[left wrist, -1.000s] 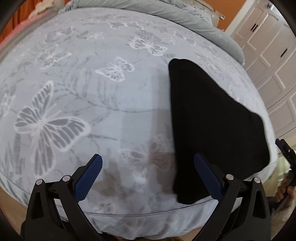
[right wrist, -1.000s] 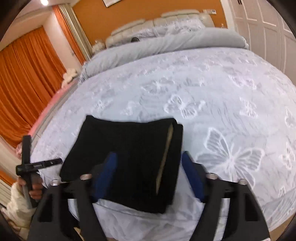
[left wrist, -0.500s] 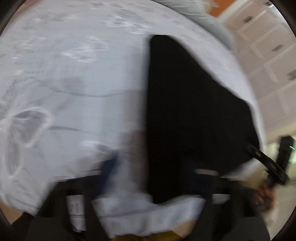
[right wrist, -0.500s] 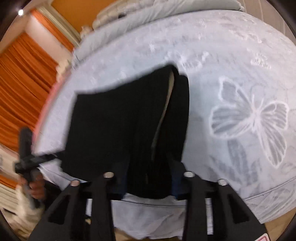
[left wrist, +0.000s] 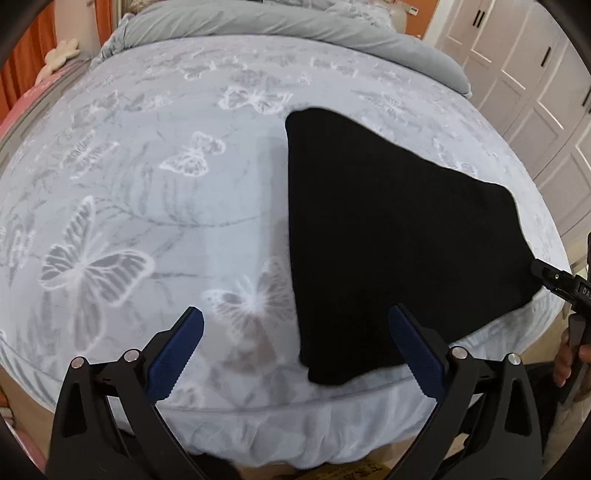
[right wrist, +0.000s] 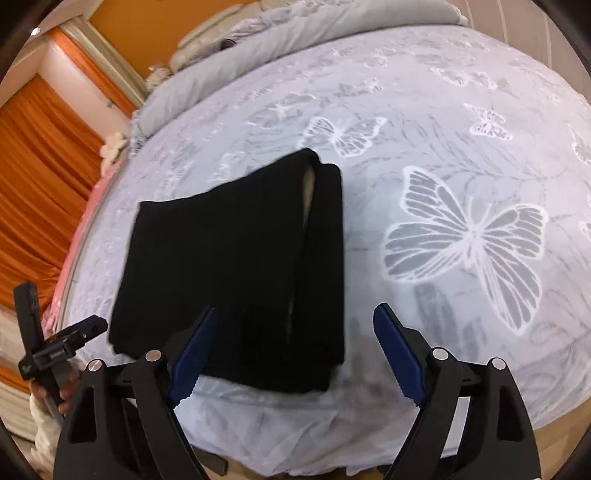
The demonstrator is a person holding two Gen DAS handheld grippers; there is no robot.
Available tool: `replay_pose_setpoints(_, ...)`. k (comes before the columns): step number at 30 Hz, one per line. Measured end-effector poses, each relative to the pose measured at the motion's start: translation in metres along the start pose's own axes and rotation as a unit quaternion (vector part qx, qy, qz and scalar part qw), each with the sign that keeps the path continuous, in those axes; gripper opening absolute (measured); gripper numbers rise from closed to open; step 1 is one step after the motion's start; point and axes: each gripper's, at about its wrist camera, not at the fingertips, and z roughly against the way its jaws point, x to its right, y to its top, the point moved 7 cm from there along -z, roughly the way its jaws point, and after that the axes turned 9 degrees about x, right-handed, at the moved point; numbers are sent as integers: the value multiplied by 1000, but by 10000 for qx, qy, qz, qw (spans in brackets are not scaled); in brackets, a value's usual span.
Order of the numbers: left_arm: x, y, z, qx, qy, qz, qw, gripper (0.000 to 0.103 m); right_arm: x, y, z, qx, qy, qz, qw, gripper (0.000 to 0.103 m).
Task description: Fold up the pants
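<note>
The black pants lie folded into a flat rectangle near the foot edge of the bed; in the right wrist view a pale lining shows along a fold. My left gripper is open and empty, held above the bed edge by the pants' near left corner. My right gripper is open and empty, held over the pants' near right corner. Each gripper also shows at the other view's side, the right one and the left one.
The bed has a light blue sheet with butterfly prints. A grey duvet lies rolled at the head end. White wardrobe doors stand to the right, orange curtains to the left.
Both grippers dipped toward the pants half a second ago and have pulled back up. The pants lie where they were. Both grippers stay open.
</note>
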Motion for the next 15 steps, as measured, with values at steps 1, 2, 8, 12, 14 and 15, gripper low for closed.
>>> replay_pose_setpoints(1, 3, 0, -9, -133, -56, 78, 9999, 98, 4, -3, -10, -215, -14, -99, 9997, 84)
replay_pose_setpoints(2, 2, -2, -15, -214, -118, 139, 9996, 98, 5, -8, -17, -399, 144, -247, 9988, 84)
replay_pose_setpoints(8, 15, -18, -39, -524, -668, 539, 9949, 98, -6, -20, -25, -544, 754, -438, 9947, 86)
replay_pose_setpoints(12, 24, -14, -44, -491, -866, 510, 9937, 98, -15, -22, -29, -476, 802, -359, 9950, 94)
replay_pose_setpoints(14, 26, -11, -46, -446, -976, 541, 9927, 98, -19, -23, -32, -426, 725, -188, 9963, 92)
replay_pose_setpoints(15, 27, -10, -46, -435, -980, 524, 9929, 98, -21, -23, -33, -395, 677, -115, 9969, 89)
